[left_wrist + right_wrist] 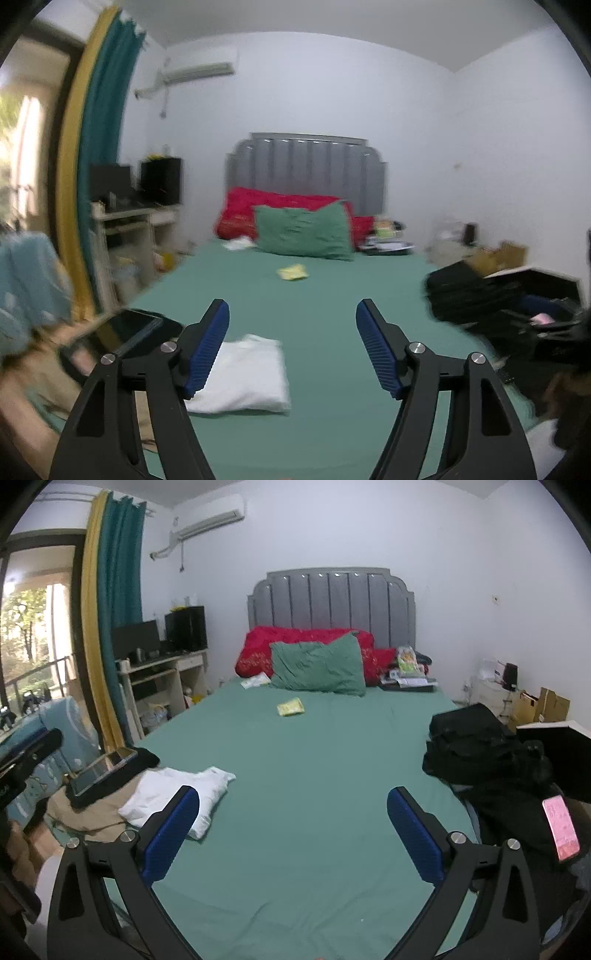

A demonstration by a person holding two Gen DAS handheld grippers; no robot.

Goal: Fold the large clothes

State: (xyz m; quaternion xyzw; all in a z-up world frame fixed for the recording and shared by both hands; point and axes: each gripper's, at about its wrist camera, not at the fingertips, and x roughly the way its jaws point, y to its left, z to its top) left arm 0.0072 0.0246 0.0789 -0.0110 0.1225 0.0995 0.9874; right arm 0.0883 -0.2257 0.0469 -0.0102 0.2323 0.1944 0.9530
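Observation:
A folded white garment (245, 376) lies on the green bed sheet (325, 295), near the bed's left edge. My left gripper (292, 314) hangs above the bed, open, with nothing between its blue pads (207, 350); the white garment shows just below and behind its left finger. In the right wrist view the same white garment (177, 797) sits left of my right gripper (293, 812), which is also open and empty over the bare sheet (314, 757). A beige garment (92, 812) lies beside the white one at the bed's left edge.
A pile of black clothes and bags (480, 746) crowds the bed's right side, with a pink-screened phone (559, 829) on it. A tablet on a black cloth (107, 770) rests at the left edge. Green pillow (319, 664), red quilt (258, 646) and a yellow packet (290, 706) lie toward the headboard.

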